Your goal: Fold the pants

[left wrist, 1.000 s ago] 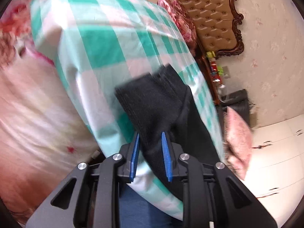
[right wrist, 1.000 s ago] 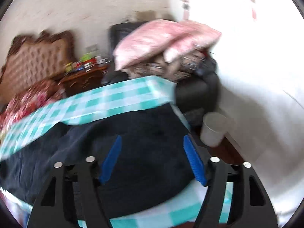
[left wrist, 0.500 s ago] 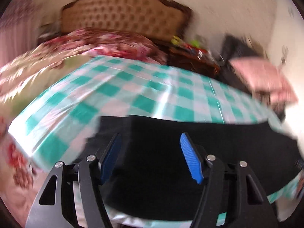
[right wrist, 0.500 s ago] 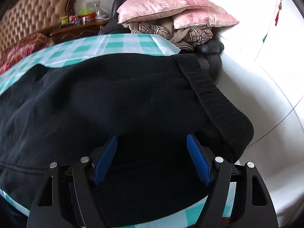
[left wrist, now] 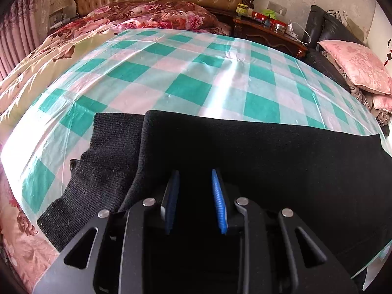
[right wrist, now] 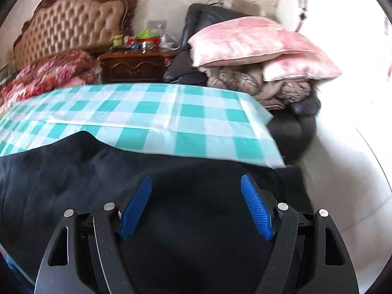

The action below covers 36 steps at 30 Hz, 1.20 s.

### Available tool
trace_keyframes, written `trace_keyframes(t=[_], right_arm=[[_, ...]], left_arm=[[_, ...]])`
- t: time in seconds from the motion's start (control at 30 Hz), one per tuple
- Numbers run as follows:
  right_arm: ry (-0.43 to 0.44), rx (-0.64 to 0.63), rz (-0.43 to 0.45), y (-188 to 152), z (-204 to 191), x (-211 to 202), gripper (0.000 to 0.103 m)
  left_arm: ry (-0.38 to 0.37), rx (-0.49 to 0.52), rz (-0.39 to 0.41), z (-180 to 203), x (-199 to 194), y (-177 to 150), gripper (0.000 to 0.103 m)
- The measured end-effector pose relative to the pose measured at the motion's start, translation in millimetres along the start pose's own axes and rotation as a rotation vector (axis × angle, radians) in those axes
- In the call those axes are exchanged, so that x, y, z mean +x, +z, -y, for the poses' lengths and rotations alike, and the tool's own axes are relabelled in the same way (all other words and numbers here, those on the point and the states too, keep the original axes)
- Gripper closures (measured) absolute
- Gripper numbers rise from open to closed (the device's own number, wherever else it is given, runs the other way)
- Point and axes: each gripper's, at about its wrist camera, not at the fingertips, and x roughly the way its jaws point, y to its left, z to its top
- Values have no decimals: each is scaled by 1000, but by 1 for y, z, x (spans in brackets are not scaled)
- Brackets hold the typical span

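Checked teal-and-white cloth (left wrist: 186, 73) is covering the bed, and the black pants (left wrist: 269, 161) are lying along its near edge, legs doubled. Folding seems midway — next calls for gripping an end. Left tool (left wrist: 195, 199) is hovering narrowly parted, empty; right tool (right wrist: 196, 205) is gaping wide, empty.

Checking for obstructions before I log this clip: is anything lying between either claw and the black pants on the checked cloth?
Nothing visible. The left claw and right claw are both open directly over the black pants, which lie on the checked cloth with no other object on or across them.
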Motion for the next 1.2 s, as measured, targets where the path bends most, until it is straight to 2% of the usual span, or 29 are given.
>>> trace_keyframes(t=[0.07,0.13,0.2,0.3,0.37,0.43,0.53,0.67,0.8,0.83,0.87,0.9,0.93,0.97,1.0,1.1,1.17,1.2], right_arm=[[-68,-24,-79,4,-6,30,37],[-151,1,-162,-2,3,64,38],[-115,60,-171,-8,15,75,38],[-112,43,-145,-7,14,65,38],[-92,62,-87,-10,22,46,36],[-68,136,-10,-15,42,11,30],[-101,289,61,-35,90,-37,21],[-90,498,33,-79,150,-68,20],[-77,583,-51,-107,178,-50,21],[-36,601,-69,-110,181,-43,24],[-5,604,-76,-111,179,-40,48],[24,598,-96,-110,177,-33,67],[18,584,-112,-108,173,-29,70],[16,562,-108,-101,170,-28,85],[18,540,-98,-93,167,-30,88],[18,467,-9,-64,156,-47,89],[-3,454,-15,-59,155,-49,89],[-21,455,-56,-62,155,-41,89]], left_arm=[[-1,-5,-2,0,0,0,74],[8,31,12,2,-1,-1,74],[17,54,25,6,-1,-3,74],[4,40,31,4,-3,-2,70],[-46,13,21,4,-9,-2,55],[-83,-5,38,5,-22,-6,53],[-112,26,85,7,-43,-16,53],[-161,29,110,5,-58,-25,53],[-188,-94,105,-18,-57,-25,53],[-190,-128,106,-26,-58,-25,53],[-186,-152,111,-32,-60,-25,53],[-180,-172,115,-38,-62,-26,53],[-181,-184,118,-43,-63,-27,53],[-191,-201,121,-48,-64,-28,54],[-200,-217,125,-53,-65,-29,54],[-155,-251,148,-65,-73,-33,56],[-153,-272,177,-75,-82,-36,56],[-149,-279,191,-78,-85,-37,56]])
